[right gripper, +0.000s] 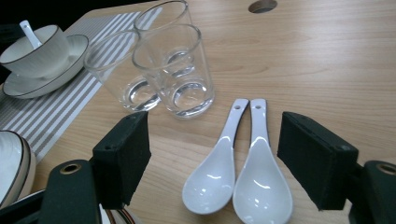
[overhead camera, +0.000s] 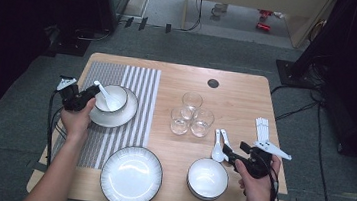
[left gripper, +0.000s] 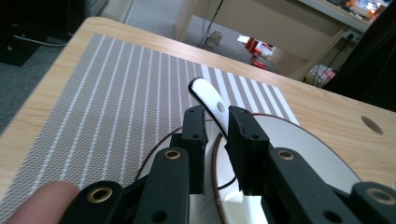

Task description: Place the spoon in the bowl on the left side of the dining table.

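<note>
The left claw grips the spoon handle in the bowl; the right claw gapes over 2 spoons, ready to close on 1.

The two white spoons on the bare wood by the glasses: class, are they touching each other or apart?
Touching. In the right gripper view the left spoon and the right spoon lie side by side with their bowls pressed together, no wood showing between them.

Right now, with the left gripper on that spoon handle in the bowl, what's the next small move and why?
Probably open the left gripper and draw back: its jaws pinch the spoon handle, and the spoon already rests in the bowl on the plate.
</note>
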Motion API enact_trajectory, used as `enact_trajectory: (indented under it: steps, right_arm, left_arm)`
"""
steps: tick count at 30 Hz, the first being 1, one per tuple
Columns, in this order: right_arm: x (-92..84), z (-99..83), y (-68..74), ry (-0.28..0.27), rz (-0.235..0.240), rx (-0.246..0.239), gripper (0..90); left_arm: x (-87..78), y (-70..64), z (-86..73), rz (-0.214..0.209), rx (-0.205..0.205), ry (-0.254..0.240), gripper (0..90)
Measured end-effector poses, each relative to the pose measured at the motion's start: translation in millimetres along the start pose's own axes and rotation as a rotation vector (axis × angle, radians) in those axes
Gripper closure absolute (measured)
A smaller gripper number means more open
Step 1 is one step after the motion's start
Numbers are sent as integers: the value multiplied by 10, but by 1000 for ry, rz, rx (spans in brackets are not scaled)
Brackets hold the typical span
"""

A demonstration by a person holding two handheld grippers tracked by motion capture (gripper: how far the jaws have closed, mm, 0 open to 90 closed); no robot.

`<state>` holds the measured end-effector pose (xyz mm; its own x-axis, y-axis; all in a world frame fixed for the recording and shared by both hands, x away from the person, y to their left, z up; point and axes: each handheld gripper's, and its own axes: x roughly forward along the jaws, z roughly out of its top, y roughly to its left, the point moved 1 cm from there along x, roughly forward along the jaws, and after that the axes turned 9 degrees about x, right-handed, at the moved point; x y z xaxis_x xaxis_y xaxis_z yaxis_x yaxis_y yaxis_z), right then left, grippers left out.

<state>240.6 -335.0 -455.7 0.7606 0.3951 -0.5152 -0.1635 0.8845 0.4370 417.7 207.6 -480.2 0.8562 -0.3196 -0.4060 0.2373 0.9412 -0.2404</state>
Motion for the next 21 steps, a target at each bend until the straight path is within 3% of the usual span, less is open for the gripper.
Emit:
enact_trajectory:
  steps: [5, 8, 9, 13, 19, 21]
  right_arm:
    - [-63, -12, -60, -11, -19, 15, 259]
    - [-93, -6, -97, -19, -27, 20, 259]
    - [-99, -3, -106, -22, -26, 20, 259]
    - [-145, 29, -162, -36, -34, 25, 258]
    - [-235, 94, -306, -68, -79, 39, 276]
    - [-261, 110, -348, -76, -81, 42, 289]
  left_arm:
    - [81, -30, 7, -16, 17, 8, 764]
    - [59, -12, 25, -23, 17, -8, 642]
    - [31, 6, 32, -29, 0, -22, 614]
    - [-90, 26, 40, -4, 0, -63, 493]
    - [-245, -27, 63, -42, 29, -72, 402]
    - [-294, -52, 67, -75, 42, -76, 399]
